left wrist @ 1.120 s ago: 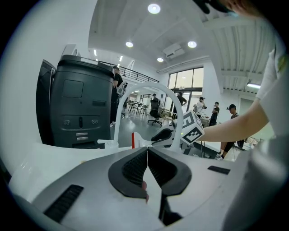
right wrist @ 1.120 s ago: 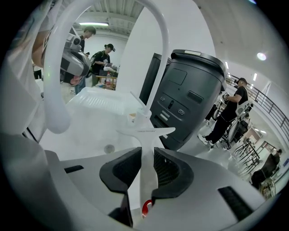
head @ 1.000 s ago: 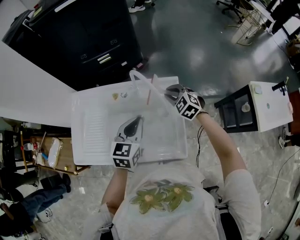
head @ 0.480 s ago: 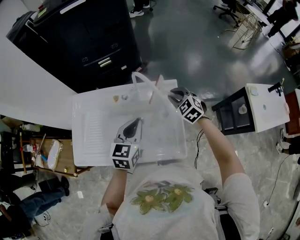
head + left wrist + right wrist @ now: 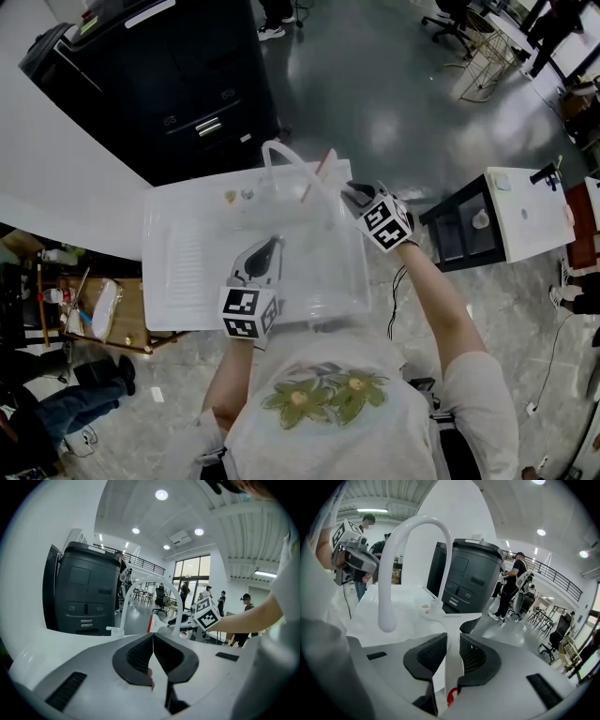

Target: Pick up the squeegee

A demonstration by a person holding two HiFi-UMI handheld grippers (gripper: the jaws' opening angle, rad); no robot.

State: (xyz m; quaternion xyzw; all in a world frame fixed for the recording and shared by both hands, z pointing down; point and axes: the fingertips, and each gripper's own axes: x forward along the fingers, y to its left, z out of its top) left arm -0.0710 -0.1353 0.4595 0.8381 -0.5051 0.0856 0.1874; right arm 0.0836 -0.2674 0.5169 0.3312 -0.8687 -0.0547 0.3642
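Your left gripper (image 5: pixel 271 247) hangs over the basin of the white sink (image 5: pixel 187 253), and its own view shows the dark ribbed pads pressed together at the tips with nothing between them (image 5: pixel 153 640). Ahead of those closed jaws and a little to their right rises the white arched faucet (image 5: pixel 279 154), with the big black cabinet (image 5: pixel 169 75) beyond the sink's far edge. Just to the right of the faucet, the squeegee (image 5: pixel 317 176) is up in the air, slanting over the far right part of the basin; from your head it reads as a thin reddish-pink strip. Your right gripper (image 5: pixel 349 190) has it: in that gripper's view the jaws are clamped narrow on the squeegee's white handle (image 5: pixel 451 660), a red loop shows at the handle's near end below the pads, and the flat white blade fans out just ahead of the fingertips. From there the faucet's curve (image 5: pixel 389 573) stands to the left of the blade, near it, and your left gripper shows further left, well apart from the right one.
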